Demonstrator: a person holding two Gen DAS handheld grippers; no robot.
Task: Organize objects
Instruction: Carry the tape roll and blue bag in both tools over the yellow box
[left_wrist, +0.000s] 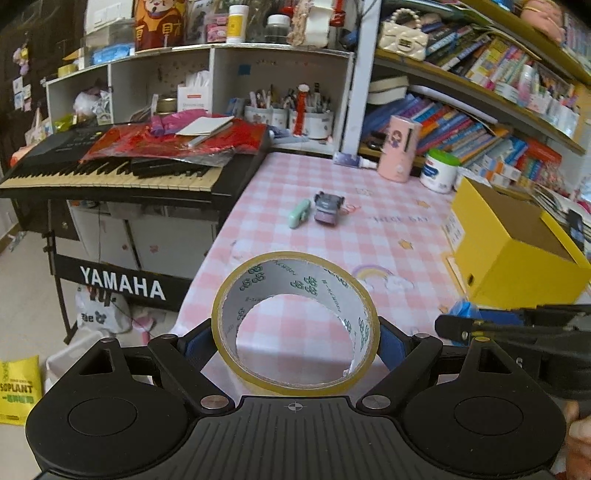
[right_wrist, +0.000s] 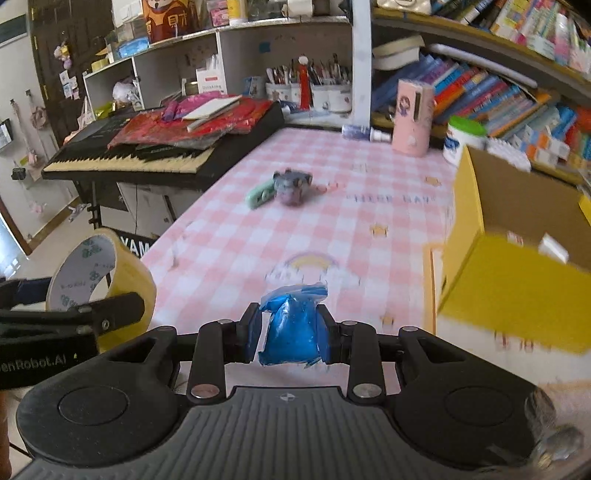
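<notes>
Tape, a tan roll with a printed white core, is sitting clamped in my wide-spread left claw; my right claw, nearly closed, is pinching a crumpled blue plastic packet. Both are hanging above the pink checked tabletop beside the open yellow cardboard box. I am judging the mint green clip and small grey-purple toy car as left.

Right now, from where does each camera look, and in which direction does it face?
Left wrist: on the left gripper, facing down along its fingers over the checked table; shows its jaws clamping the tape roll, the right gripper at the right edge.
Right wrist: on the right gripper, facing the same way; shows its jaws pinching the blue packet, the left gripper at the left edge.
Shared: table, yellow box, tape roll, keyboard, shelves.
</notes>
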